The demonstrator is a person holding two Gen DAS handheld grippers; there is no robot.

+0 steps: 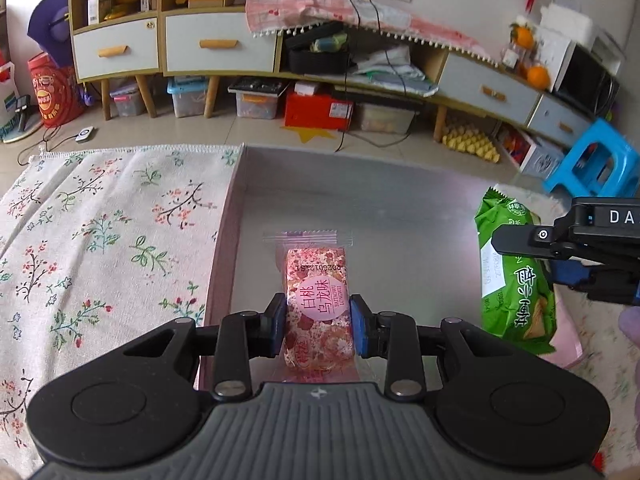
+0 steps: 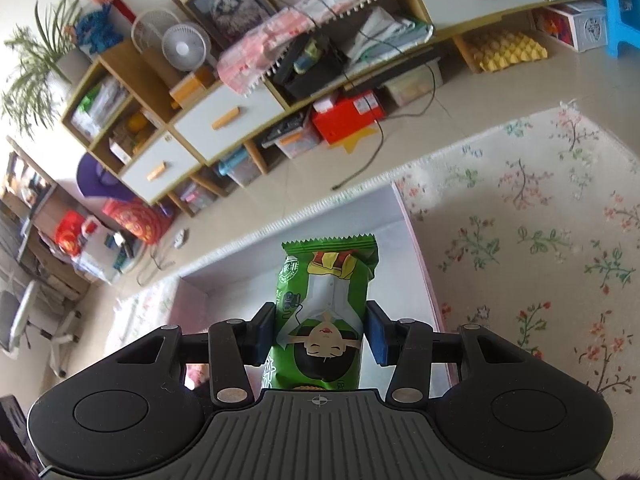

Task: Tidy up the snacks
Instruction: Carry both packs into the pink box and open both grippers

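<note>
My left gripper (image 1: 318, 324) is shut on a pink floral snack packet (image 1: 316, 300) and holds it over the grey inside of a pink box (image 1: 360, 208). My right gripper (image 2: 320, 328) is shut on a green biscuit packet (image 2: 326, 304) over the same box (image 2: 396, 240). In the left wrist view the green packet (image 1: 516, 280) and the right gripper (image 1: 568, 248) hang over the box's right side.
The box sits on a floral cloth (image 1: 100, 240) on a table. Beyond the table's far edge is tiled floor, a long low cabinet (image 1: 220, 44) with storage bins under it, and a blue stool (image 1: 596, 160).
</note>
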